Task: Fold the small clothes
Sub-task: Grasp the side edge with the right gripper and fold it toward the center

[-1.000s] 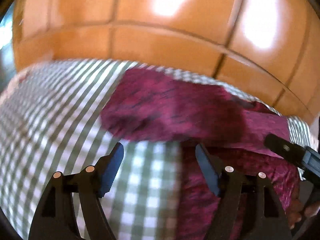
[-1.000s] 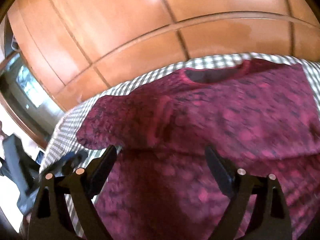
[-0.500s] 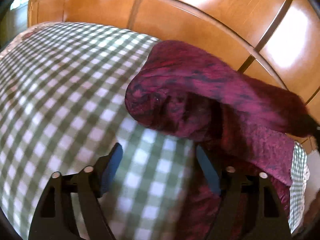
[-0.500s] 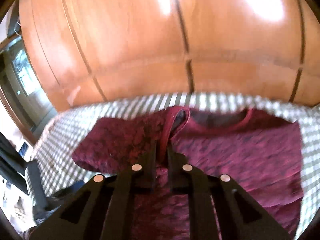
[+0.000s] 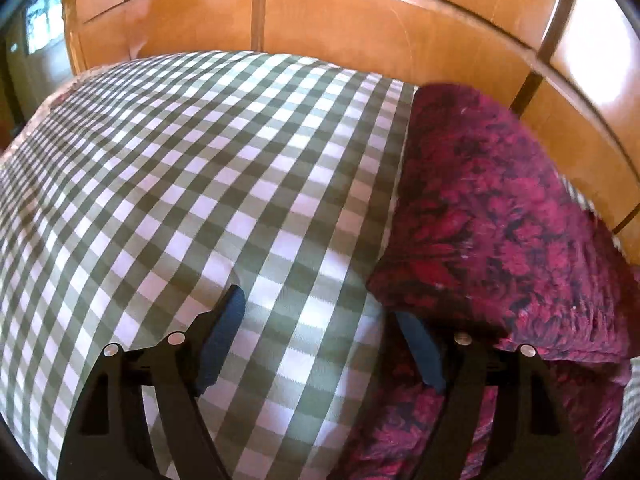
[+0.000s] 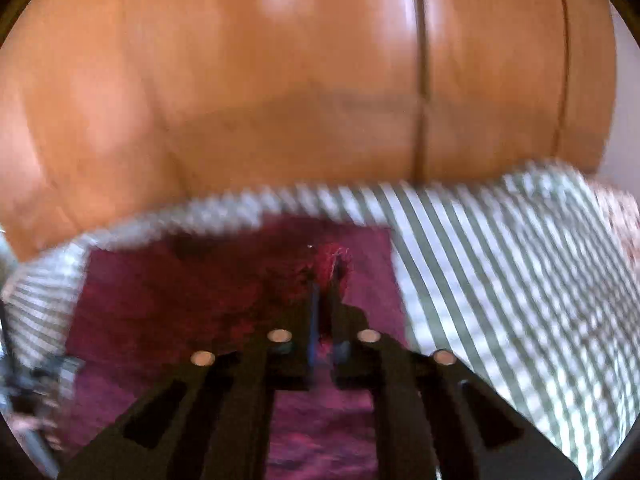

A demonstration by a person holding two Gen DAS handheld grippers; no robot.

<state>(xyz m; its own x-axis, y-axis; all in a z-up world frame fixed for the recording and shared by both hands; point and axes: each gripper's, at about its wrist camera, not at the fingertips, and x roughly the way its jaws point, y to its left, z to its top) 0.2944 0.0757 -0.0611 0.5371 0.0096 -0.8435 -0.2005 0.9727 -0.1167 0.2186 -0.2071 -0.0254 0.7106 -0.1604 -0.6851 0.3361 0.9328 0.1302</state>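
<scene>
The right gripper [image 6: 325, 276] is clamped on a bunched bit of the maroon shirt [image 6: 192, 300]: its two black fingers [image 6: 352, 320] stand pressed almost together, with a tuft of red fabric poking up just past the tips. From that pinch the shirt spreads away below and to the left in the right wrist view, lying over the checked cloth [image 6: 500, 280], whose green and white pattern shows beyond the shirt's far edge and in a broad stretch to the right. This view is blurred, so the shirt's hem and neckline cannot be made out. At the lower left edge a dark shape shows dimly; what it is cannot be told

The left gripper [image 5: 320, 312] is spread wide and grasps nothing. Its left finger [image 5: 224, 332], with a blue pad on the inner face, hangs over bare checked cloth [image 5: 180, 168]; its right finger sits at the edge of the shirt [image 5: 500, 220], whether touching it or just above cannot be told. In this view the shirt fills the right side as a thick folded mass, one layer doubled over another, with its rounded fold edge just beyond the right finger. The checked cloth runs out to the left and ahead

Behind everything stands a glossy wooden panelled wall [image 5: 360, 20], orange-brown with dark seams, catching bright patches of light
</scene>
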